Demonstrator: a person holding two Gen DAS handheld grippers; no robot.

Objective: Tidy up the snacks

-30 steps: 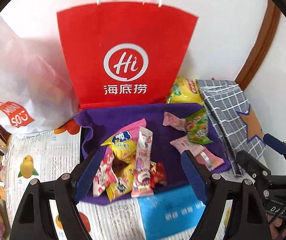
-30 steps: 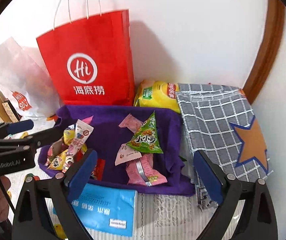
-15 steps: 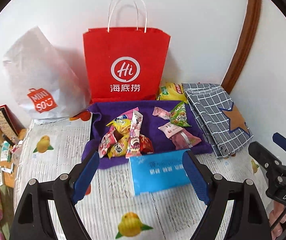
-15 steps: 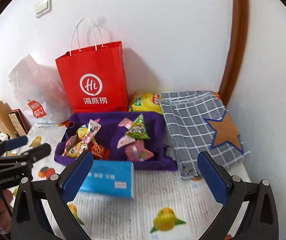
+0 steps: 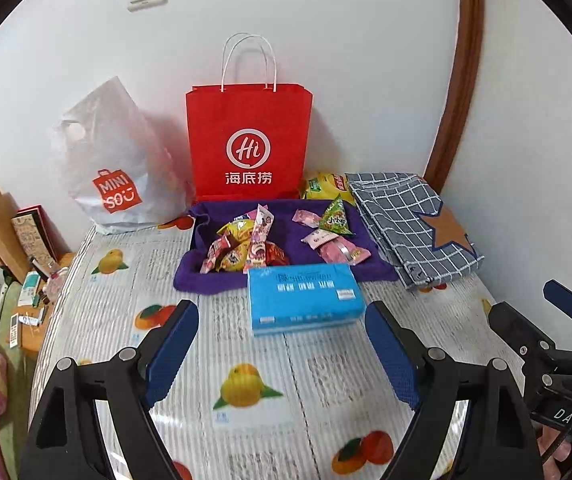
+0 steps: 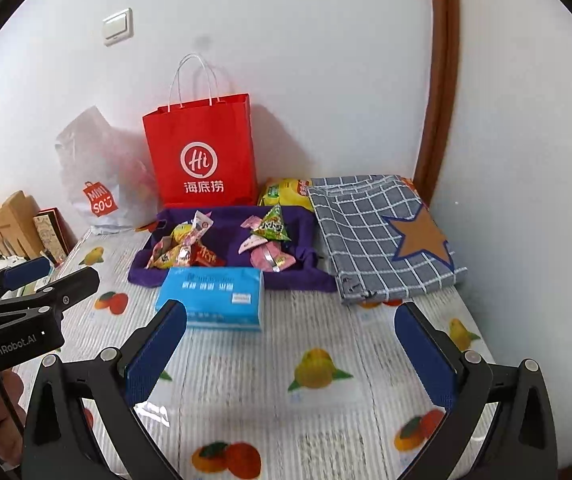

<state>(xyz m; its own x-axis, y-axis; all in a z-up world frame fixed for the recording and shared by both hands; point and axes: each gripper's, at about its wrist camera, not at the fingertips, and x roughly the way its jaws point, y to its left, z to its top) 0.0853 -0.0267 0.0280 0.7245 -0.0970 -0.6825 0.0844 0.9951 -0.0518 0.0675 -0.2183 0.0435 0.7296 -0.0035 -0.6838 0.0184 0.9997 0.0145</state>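
Observation:
A purple fabric tray (image 5: 221,280) (image 6: 229,240) at the back of the table holds two heaps of snack packets: yellow, pink and red ones on the left (image 5: 241,250) (image 6: 183,248), pink ones with a green triangular packet (image 5: 336,220) (image 6: 273,226) on the right. A yellow chip bag (image 5: 324,186) (image 6: 283,192) lies behind the tray. My left gripper (image 5: 281,352) is open and empty, well in front of the tray; it also shows in the right wrist view (image 6: 45,276). My right gripper (image 6: 290,352) is open and empty, also back from the tray, and shows in the left wrist view (image 5: 534,308).
A blue tissue pack (image 5: 304,298) (image 6: 211,296) lies just in front of the tray. A red paper bag (image 5: 247,144) and a white plastic bag (image 5: 113,168) stand against the wall. A grey checked cloth bag (image 5: 410,224) lies right of the tray. Wooden furniture and clutter (image 5: 1,248) are at the left edge.
Both grippers have pulled back and up from close over the tray. The tray and bags look smaller and the fruit-print table cover shows in front. Both stay open and empty.

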